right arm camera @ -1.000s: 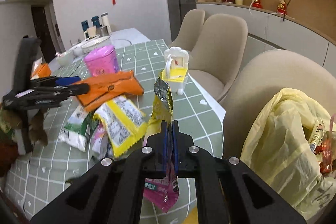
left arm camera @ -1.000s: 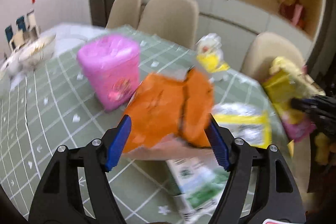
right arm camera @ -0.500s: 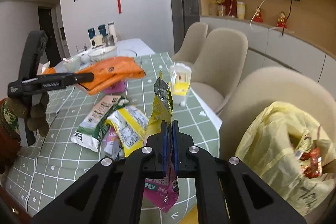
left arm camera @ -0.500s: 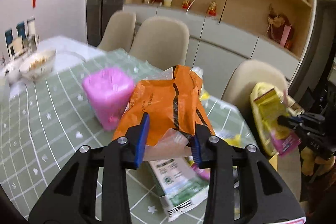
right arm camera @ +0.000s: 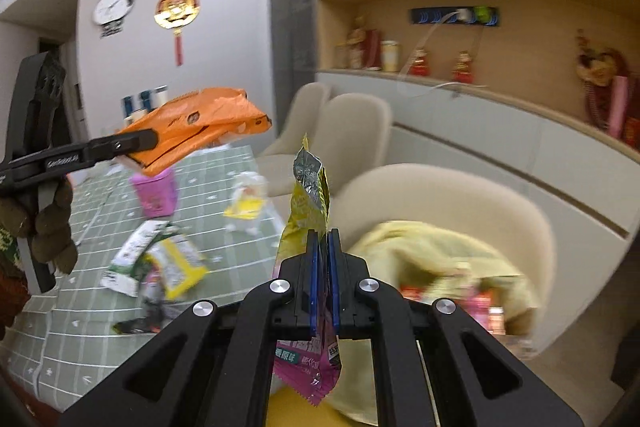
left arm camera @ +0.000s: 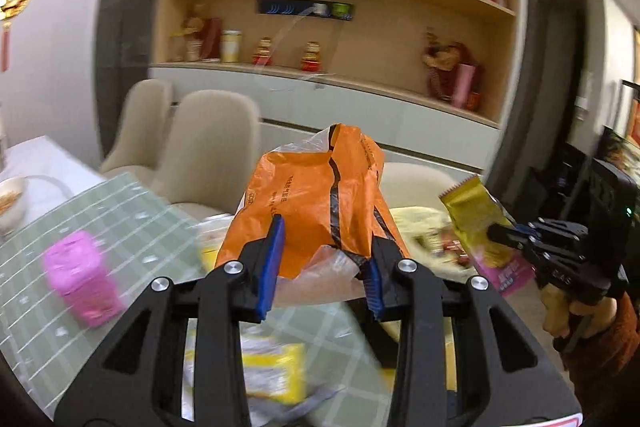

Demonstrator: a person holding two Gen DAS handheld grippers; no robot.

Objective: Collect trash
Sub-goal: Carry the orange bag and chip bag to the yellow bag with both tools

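My left gripper (left arm camera: pixel 320 259) is shut on a crumpled orange snack bag (left arm camera: pixel 316 199), held up above the green checked table (left arm camera: pixel 120 223). From the right wrist view that orange bag (right arm camera: pixel 196 125) juts out of the left gripper (right arm camera: pixel 138 147) at the upper left. My right gripper (right arm camera: pixel 324 259) is shut on a yellow and pink wrapper (right arm camera: pixel 310 195) that stands upright between the pads. That wrapper (left arm camera: pixel 480 227) also shows at the right of the left wrist view. A yellow trash bag (right arm camera: pixel 436 263) lies open on a beige chair just right of the right gripper.
Several wrappers (right arm camera: pixel 160 263) lie on the table near its edge, with a pink tub (right arm camera: pixel 156 193) and a small white and yellow holder (right arm camera: pixel 248 203) behind. Beige chairs (right arm camera: pixel 356 131) stand along the table. Shelves and a cabinet (right arm camera: pixel 500 131) fill the back wall.
The left gripper closed on the orange bag and lifted it off the table toward the right. The right gripper rose with its wrapper and swung toward the yellow bag.
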